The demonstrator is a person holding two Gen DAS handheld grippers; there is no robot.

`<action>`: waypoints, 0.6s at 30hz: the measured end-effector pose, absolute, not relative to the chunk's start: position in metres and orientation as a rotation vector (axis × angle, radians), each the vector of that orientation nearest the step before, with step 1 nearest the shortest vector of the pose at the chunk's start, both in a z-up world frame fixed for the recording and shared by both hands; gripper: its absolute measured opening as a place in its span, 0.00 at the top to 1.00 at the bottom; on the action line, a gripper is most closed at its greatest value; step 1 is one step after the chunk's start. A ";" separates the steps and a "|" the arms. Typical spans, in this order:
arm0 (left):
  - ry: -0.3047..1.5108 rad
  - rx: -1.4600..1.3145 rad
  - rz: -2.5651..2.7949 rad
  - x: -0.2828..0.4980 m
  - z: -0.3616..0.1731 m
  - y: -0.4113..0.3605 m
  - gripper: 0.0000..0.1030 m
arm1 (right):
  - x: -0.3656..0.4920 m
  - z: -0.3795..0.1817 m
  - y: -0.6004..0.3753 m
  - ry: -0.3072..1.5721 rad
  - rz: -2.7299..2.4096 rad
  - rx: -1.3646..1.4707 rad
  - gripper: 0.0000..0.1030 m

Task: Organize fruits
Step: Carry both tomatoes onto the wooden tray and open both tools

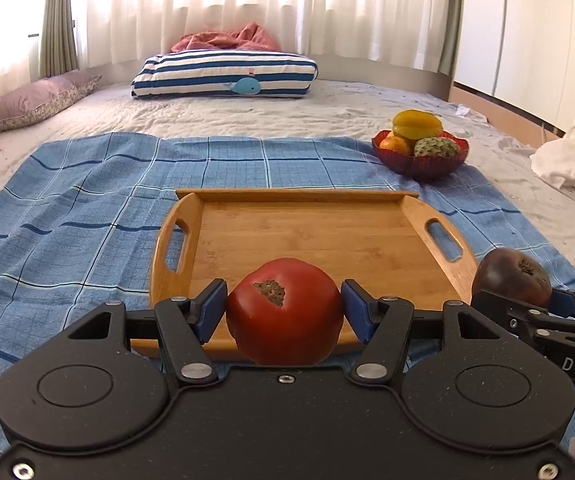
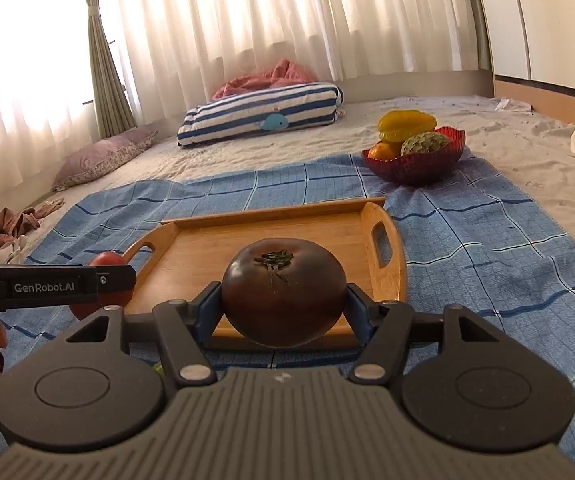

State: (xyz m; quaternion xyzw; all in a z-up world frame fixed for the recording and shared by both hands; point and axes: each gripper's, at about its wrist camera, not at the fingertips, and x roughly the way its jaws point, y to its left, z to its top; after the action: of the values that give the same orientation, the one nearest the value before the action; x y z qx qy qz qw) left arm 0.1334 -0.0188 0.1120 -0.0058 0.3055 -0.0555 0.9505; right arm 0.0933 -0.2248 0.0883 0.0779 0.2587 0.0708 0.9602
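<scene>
Jaws of both grippers clamp fruit above a wooden tray on a bed.
Left gripper (image 1: 285, 312) holds a red tomato (image 1: 285, 312) over the tray (image 1: 367, 240); right gripper (image 2: 284, 308) grips a dark tomato (image 2: 284, 292), fruit bowl (image 2: 415, 164) beyond.

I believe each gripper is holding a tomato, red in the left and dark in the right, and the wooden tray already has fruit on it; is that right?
Not quite: the wooden tray is bare, as the left wrist view shows. The left gripper does hold the red tomato, and the right gripper the dark tomato.
</scene>
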 end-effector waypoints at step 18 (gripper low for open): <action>0.775 -0.062 -0.070 0.226 0.068 -0.018 0.42 | 0.204 0.056 -0.218 0.749 0.156 0.051 0.36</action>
State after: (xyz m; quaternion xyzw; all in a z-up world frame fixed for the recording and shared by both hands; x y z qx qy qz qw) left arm 0.2264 -0.0185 0.0677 -0.0302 0.3779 -0.0340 0.9247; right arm 0.2036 -0.2184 0.0555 0.0248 0.3652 0.0761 0.9275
